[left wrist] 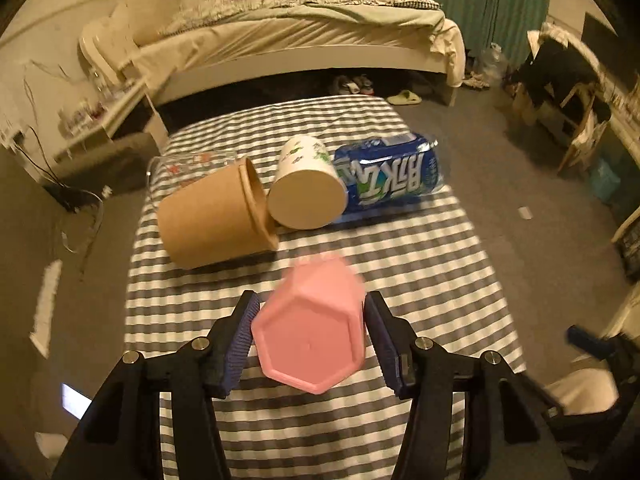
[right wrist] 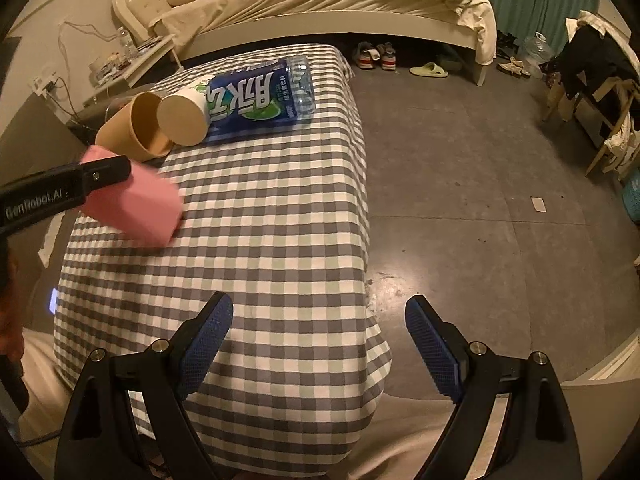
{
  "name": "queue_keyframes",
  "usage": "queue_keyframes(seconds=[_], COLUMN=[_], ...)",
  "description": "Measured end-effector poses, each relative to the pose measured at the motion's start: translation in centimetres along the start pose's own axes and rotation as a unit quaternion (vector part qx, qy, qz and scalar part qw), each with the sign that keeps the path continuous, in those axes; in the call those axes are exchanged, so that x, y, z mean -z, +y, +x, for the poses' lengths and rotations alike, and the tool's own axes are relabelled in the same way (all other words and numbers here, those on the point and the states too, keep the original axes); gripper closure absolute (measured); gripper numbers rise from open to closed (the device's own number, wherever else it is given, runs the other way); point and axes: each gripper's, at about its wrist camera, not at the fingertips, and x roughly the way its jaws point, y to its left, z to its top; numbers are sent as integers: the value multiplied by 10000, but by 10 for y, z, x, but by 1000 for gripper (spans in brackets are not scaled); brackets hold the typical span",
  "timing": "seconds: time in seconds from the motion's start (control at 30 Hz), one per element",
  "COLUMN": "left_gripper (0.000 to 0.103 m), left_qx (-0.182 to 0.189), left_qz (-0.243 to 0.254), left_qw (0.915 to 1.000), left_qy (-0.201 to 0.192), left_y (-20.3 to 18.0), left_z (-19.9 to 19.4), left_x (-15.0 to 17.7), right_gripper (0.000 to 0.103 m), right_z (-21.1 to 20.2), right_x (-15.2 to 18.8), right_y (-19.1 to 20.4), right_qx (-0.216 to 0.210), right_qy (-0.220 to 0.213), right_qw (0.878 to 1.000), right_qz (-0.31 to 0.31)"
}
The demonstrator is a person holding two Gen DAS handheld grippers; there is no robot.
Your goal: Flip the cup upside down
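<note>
A pink hexagonal cup [left wrist: 310,332] sits between the fingers of my left gripper [left wrist: 310,304], its base facing the camera and its mouth pointing away and down toward the checked tablecloth [left wrist: 420,280]. The left gripper is shut on it and holds it tilted just above the table. In the right wrist view the pink cup [right wrist: 136,208] is at the left, held by the left gripper's black finger [right wrist: 80,184]. My right gripper [right wrist: 320,312] is open and empty over the table's near right corner.
A brown paper cup [left wrist: 212,216] and a white patterned cup [left wrist: 306,190] lie on their sides at the table's far half. A blue bottle [left wrist: 394,176] and a clear glass [left wrist: 188,164] lie behind them. A bed [left wrist: 300,40] stands beyond; floor is to the right.
</note>
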Motion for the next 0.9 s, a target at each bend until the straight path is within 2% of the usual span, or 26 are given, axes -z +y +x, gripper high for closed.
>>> queue_keyframes(seconds=[0.07,0.17,0.43,0.7,0.9], left_gripper=[47,47,48,48,48], left_qx=[78,134,151,208,212], left_qz=[-76,-183,-72,-218,-217], left_qw=[9999,9997,9997,9995,9995], left_qy=[94,29,-174,77,-68], left_y=[1,4,4,9,8], left_z=[9,11,-9,9,10], left_x=[6,7,-11,-1,-1], right_gripper=[15,15,15,15,15], right_z=[1,5,7,10,12], right_x=[0,0,2,3,3], right_y=[1,4,8,8,7], right_qx=[41,35,85,72,86], right_qy=[-13,31,48,81,99], right_qw=[10000,10000,9998,9998,9998], right_qz=[-25,-58,-144,-157,-124])
